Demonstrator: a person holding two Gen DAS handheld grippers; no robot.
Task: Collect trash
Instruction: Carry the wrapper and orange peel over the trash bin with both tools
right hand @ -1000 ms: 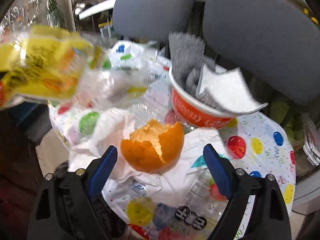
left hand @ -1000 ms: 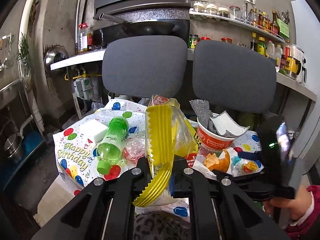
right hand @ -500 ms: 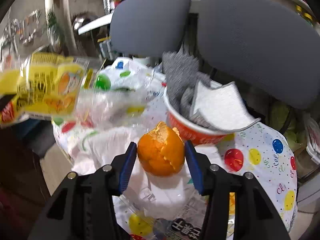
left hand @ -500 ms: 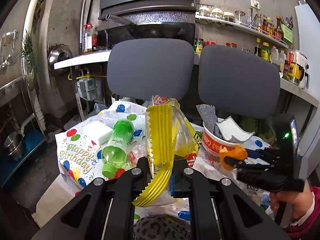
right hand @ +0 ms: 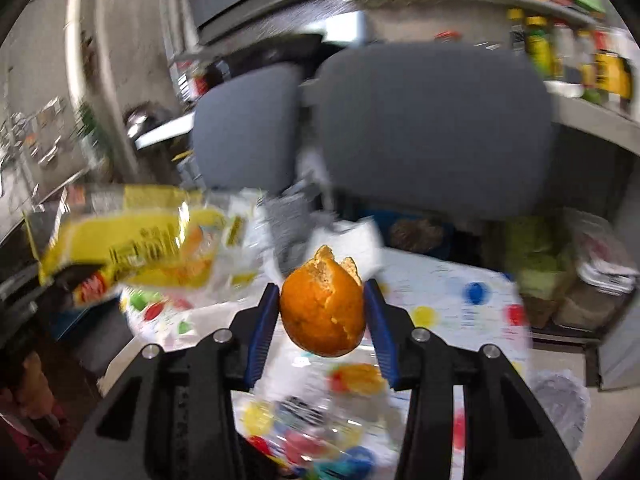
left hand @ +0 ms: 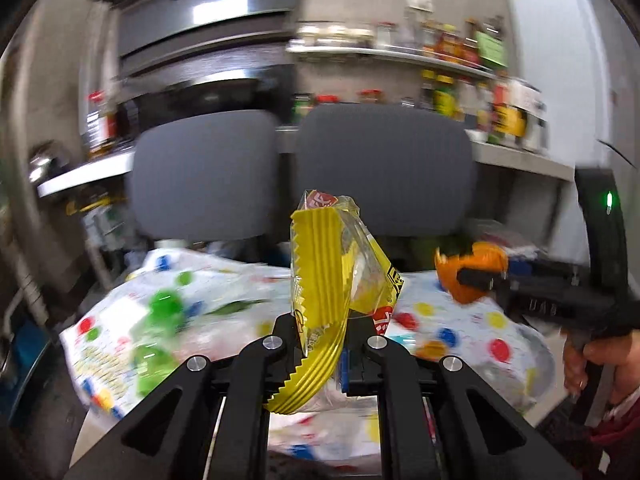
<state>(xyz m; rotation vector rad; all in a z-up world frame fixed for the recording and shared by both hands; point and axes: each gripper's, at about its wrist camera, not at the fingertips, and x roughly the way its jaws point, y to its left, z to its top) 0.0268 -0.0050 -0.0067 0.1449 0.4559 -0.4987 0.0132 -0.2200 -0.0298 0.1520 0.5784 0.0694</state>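
My left gripper [left hand: 325, 322] is shut on a yellow snack wrapper [left hand: 320, 280] and holds it upright above the table; the wrapper also shows at the left of the right wrist view [right hand: 136, 248]. My right gripper [right hand: 322, 320] is shut on an orange peel [right hand: 322, 314], lifted off the table; the peel shows in the left wrist view [left hand: 470, 276] at the right, in the right gripper's tips. A green plastic bottle [left hand: 158, 320] lies blurred on the birthday tablecloth [left hand: 460, 328] at the left.
Two grey chair backs [left hand: 204, 176] [left hand: 384, 168] stand behind the table. A kitchen counter and a shelf of jars [left hand: 460, 52] run along the back wall. Crumpled wrappers [right hand: 312, 420] lie under the right gripper. A bag of greens [right hand: 536, 256] sits at the right.
My right gripper closed on the orange peel and lifted it up and away from the table. Both views are now blurred by motion; the left gripper has shifted with the wrapper still in it.
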